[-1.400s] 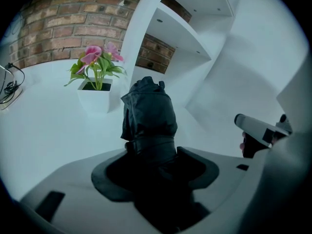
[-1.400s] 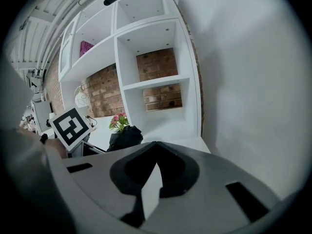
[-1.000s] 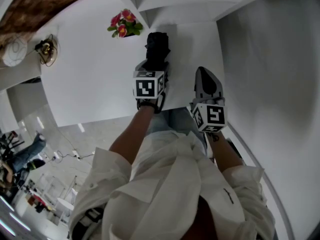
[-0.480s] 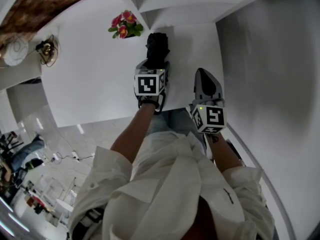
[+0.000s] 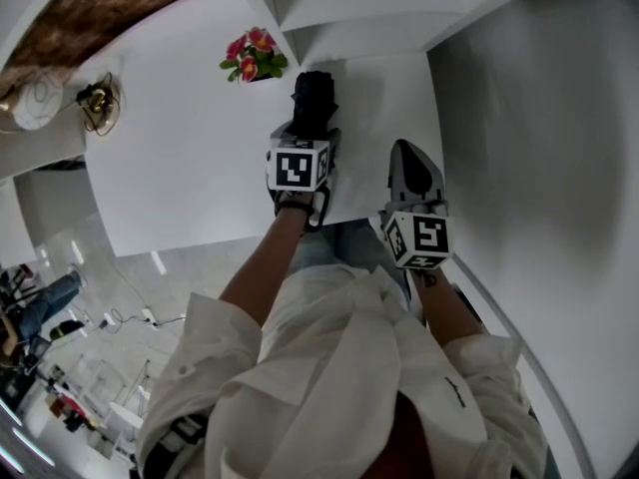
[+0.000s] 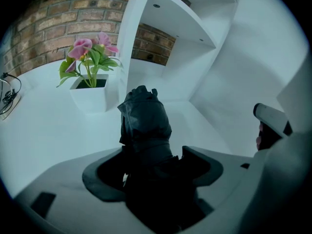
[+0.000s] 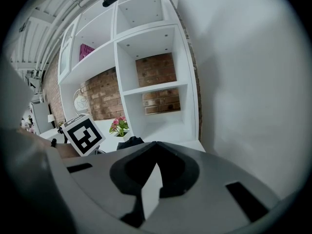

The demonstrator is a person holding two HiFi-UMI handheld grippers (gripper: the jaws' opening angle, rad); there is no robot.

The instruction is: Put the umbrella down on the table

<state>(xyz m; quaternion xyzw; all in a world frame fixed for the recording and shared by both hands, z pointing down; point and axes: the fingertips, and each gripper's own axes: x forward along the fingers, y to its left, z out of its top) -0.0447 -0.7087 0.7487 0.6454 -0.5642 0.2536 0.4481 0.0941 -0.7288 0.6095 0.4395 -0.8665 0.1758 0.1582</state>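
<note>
At the near right, the right gripper [image 5: 412,154] is seen pressed together, empty. To its left, the left gripper [image 5: 312,138], its jaws just opened, is spread around the black umbrella [image 5: 314,93] laid on the white table [image 5: 180,158]; potted flowers [image 5: 255,53] are seen beyond.

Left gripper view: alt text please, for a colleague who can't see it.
A folded black umbrella sits on the white table between the left gripper's jaws, which have just been opening and stand apart around it. Behind it, a white pot of pink flowers stands before a brick wall.
</note>
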